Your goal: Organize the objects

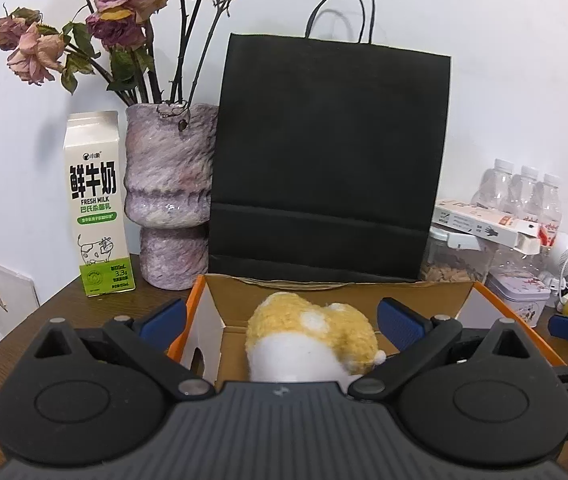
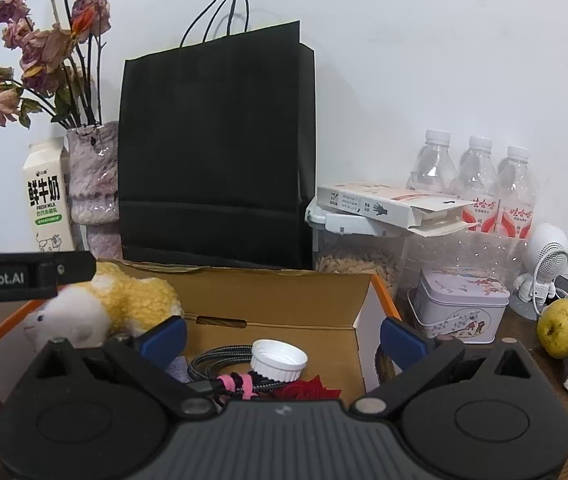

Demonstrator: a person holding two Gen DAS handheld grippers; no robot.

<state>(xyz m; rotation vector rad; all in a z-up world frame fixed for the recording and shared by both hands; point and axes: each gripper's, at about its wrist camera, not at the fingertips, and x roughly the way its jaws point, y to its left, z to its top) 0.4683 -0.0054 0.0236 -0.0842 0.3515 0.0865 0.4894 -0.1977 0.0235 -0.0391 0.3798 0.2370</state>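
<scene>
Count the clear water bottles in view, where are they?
3. The water bottles stand in a row against the wall at the right, behind the flat white box: left, middle, right. More could be hidden behind the black paper bag.

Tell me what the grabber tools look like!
Each has a grey ribbed body, two round black discs with black link arms, and blue fingers. The left gripper looks the same as the right gripper. White lettering shows on the left one's side.

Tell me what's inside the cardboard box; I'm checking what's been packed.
The cardboard box holds a plush toy, white bottle cap, braided cable with pink tie, and red rose. The hand-held gripper covers the box's near floor.
</scene>
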